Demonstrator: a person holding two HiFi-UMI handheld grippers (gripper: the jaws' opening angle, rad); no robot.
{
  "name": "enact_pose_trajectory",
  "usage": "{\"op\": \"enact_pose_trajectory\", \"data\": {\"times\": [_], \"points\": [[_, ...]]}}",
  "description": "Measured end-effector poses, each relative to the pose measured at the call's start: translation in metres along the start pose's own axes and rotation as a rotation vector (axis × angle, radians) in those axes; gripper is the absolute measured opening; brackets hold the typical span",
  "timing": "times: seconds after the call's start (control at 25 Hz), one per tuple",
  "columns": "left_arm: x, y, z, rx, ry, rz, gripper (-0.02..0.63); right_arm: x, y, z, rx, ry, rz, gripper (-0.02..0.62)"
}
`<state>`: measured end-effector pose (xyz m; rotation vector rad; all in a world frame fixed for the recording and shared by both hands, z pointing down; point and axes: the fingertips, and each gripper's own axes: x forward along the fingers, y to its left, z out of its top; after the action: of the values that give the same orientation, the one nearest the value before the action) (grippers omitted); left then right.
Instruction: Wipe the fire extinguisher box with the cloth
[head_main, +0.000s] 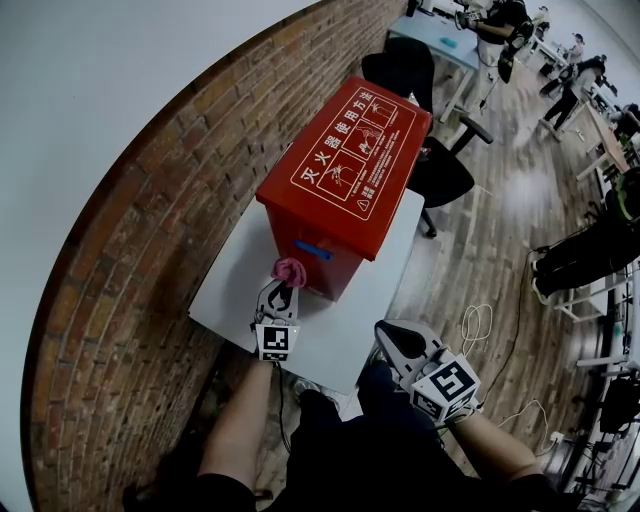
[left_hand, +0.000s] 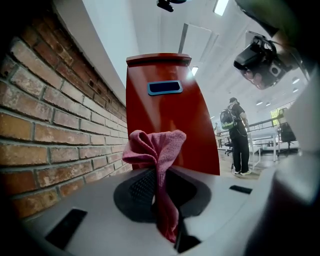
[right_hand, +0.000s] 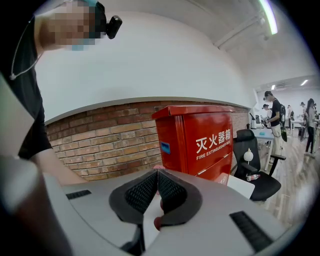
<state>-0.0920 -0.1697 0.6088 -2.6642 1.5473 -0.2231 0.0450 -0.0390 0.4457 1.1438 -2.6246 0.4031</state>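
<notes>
Where the brick wall (head_main: 140, 240) curves down the left side of the head view, a big red fire extinguisher box (head_main: 345, 165) stands on a white table (head_main: 335, 335) in the middle of the frame. The box has white signs and pictures on its top. It has a small blue slot (head_main: 311, 249) on the end that faces the person.

The left gripper (head_main: 282, 292) is in the lower middle, just under that end. Its jaws are pinched on a pink cloth (head_main: 290, 268). In the left gripper view the cloth hangs down between the two jaws and bunches up above them, right in front of the red side of the box. The cloth is just beside the box, below the blue slot, but I cannot tell if it touches.

The right gripper (head_main: 388, 340) is lower and more to the right, over the near edge of the table, apart from the box. In the right gripper view its jaws are pressed together and hold nothing.

A black office chair (head_main: 432, 160) stands behind the box, near the upper right. A thin white cable (head_main: 478, 322) lies on the wood floor (head_main: 500, 220) at the right. People (head_main: 498, 35) stand far off at the top right.
</notes>
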Motion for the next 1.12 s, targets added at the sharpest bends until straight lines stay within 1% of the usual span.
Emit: {"op": "enact_pose_trajectory", "data": {"times": [0.4, 0.68, 1.12], "points": [[0.0, -0.022, 0.004, -0.014, -0.018, -0.038, 0.055, -0.001, -0.002, 0.0, 0.001, 0.005, -0.008, 0.02], [0.0, -0.04, 0.006, -0.007, -0.02, -0.069, 0.055, 0.0, -0.003, -0.002, 0.003, 0.01, -0.005, 0.02], [0.001, -0.063, 0.011, -0.001, -0.031, -0.113, 0.055, -0.004, -0.008, -0.005, 0.009, 0.011, -0.025, 0.02]]}}
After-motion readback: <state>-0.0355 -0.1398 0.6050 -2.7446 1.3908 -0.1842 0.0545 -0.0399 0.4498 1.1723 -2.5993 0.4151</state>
